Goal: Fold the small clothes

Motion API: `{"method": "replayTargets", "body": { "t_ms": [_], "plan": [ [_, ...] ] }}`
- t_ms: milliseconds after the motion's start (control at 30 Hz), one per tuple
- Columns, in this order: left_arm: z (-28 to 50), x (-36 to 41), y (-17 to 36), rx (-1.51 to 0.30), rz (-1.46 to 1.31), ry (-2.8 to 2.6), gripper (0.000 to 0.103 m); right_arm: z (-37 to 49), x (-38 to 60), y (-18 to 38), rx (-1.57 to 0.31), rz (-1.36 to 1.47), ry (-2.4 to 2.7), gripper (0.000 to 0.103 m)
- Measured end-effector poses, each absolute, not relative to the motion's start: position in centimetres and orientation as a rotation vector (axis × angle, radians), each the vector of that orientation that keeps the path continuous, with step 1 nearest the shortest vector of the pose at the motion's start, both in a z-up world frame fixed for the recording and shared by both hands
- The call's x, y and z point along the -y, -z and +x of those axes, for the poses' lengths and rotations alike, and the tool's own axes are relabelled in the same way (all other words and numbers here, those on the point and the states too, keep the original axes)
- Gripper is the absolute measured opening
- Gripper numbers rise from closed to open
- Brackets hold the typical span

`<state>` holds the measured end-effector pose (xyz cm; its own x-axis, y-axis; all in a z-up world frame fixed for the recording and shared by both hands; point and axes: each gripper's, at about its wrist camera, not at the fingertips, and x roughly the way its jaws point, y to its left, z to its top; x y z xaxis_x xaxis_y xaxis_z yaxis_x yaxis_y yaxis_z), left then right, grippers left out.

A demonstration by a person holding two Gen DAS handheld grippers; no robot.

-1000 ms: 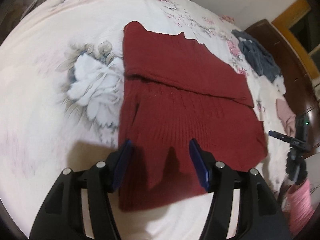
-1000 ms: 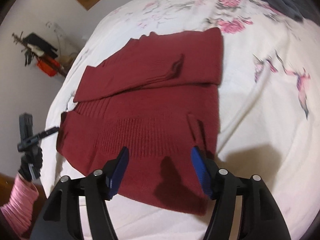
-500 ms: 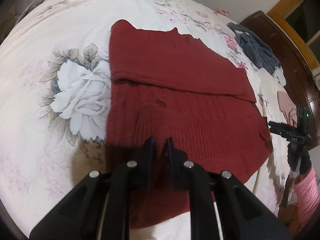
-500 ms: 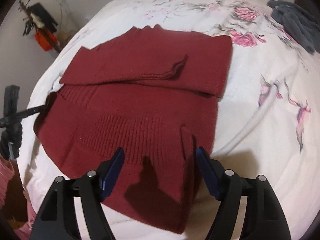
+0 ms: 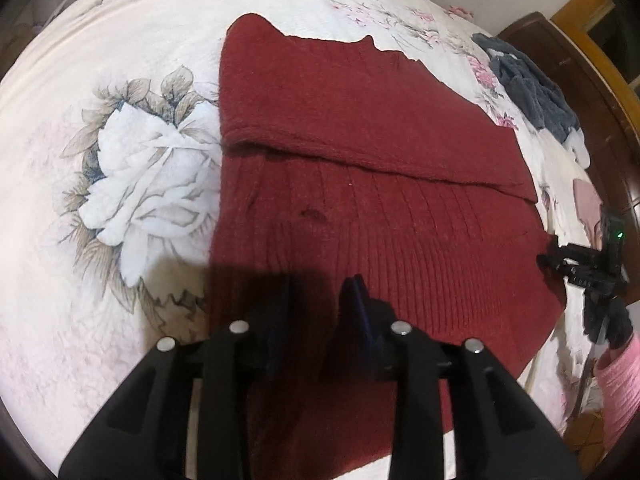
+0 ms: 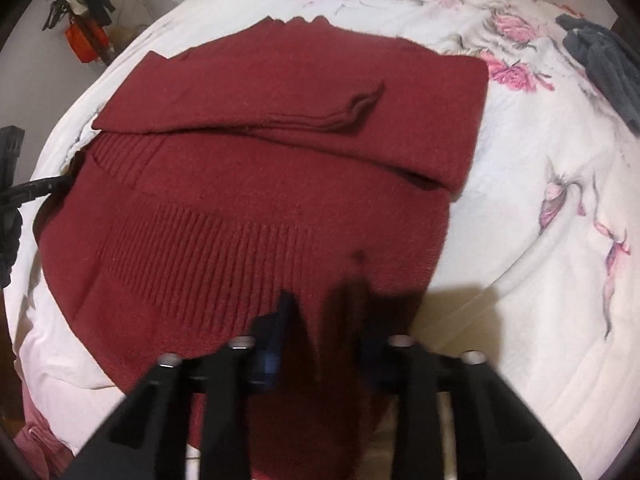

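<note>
Both sets of fingers are pinching the near hem of the red sweater [image 5: 360,208]: the left gripper [image 5: 316,304] clenched on a raised tuck of knit at the near left, the right gripper [image 6: 320,312] likewise at the near right. The sweater lies flat on the floral bedspread [image 5: 120,160], sleeves folded across its far half. A dark grey garment [image 5: 532,88] sits far right

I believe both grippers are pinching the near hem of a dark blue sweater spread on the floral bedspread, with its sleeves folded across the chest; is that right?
Not quite: the sweater is dark red, not dark blue, as the left wrist view shows. The rest stands: the left gripper and right gripper pinch its near hem on the floral bedspread, with the sleeves folded across the chest.
</note>
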<state>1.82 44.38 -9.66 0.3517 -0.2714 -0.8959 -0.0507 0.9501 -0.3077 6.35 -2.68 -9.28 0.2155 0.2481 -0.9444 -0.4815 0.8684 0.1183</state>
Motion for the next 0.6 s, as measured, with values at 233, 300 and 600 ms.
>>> {"method": "replayTargets", "body": {
  "t_ms": [233, 300, 600],
  "plan": [
    [0.0, -45.1, 6.3, -1.091, -0.351, 0.157, 0.006, 5.3, 5.2, 6.0, -1.187, -0.068, -0.543, 0.006],
    [-0.8, -44.9, 4.8, -1.049, -0.338, 0.173, 0.005, 4.7, 6.1, 4.4, -1.153, 0.004, -0.578, 0.006],
    [-2.6, -44.5, 0.0, -0.903, -0.363, 0.19, 0.005, 4.2, 7.5, -0.4, -1.061, 0.131, -0.642, 0.006]
  ]
}}
